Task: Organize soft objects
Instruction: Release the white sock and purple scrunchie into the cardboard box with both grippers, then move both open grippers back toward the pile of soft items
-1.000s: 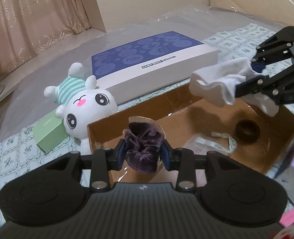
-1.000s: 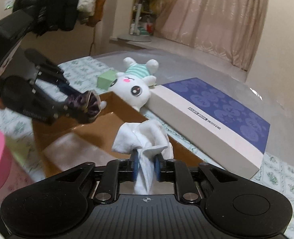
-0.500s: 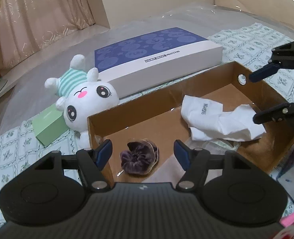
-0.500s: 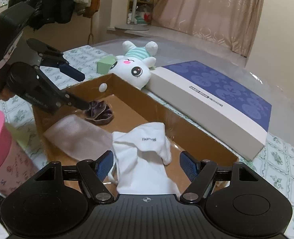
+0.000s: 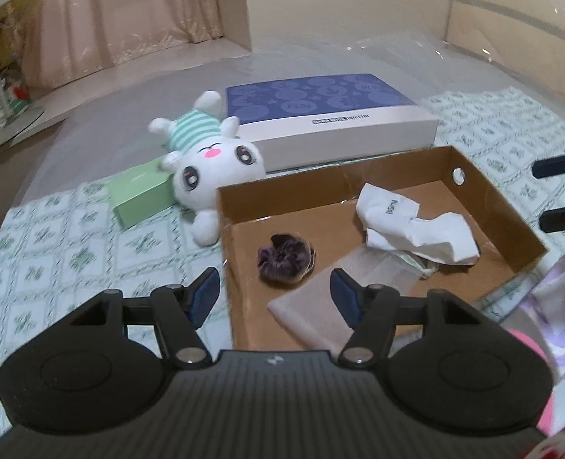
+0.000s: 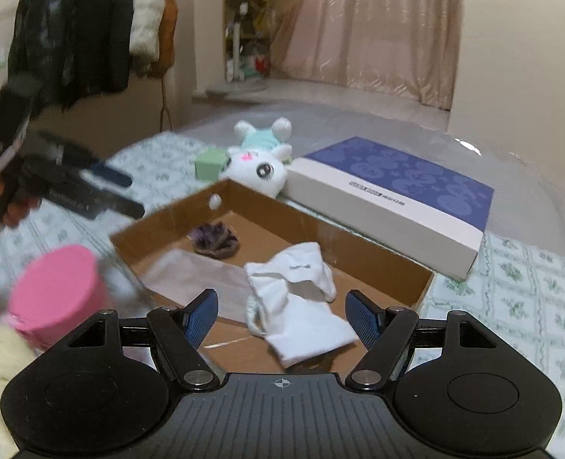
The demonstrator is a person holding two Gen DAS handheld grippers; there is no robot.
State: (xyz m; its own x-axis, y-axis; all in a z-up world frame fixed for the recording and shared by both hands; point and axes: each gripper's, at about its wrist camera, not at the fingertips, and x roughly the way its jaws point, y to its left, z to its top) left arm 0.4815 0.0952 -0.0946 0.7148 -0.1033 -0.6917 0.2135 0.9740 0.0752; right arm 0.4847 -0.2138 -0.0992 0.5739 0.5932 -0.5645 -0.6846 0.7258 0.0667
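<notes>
Both tools stand open and empty over the box (image 5: 485, 191): the left tool (image 5: 275, 293), jaws just narrowed slightly, above the scrunchie (image 5: 285, 257); the right tool (image 6: 282, 315) above the white sock (image 6: 301, 306). Both items lie inside, apart.

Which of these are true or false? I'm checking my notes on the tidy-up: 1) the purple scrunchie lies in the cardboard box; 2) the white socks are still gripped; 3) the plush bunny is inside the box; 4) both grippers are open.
1) True: the purple scrunchie lies on the floor of the cardboard box.
2) False: the white socks lie loose in the box.
3) False: the plush bunny lies outside, against the box wall.
4) True: left gripper and right gripper hold nothing.
</notes>
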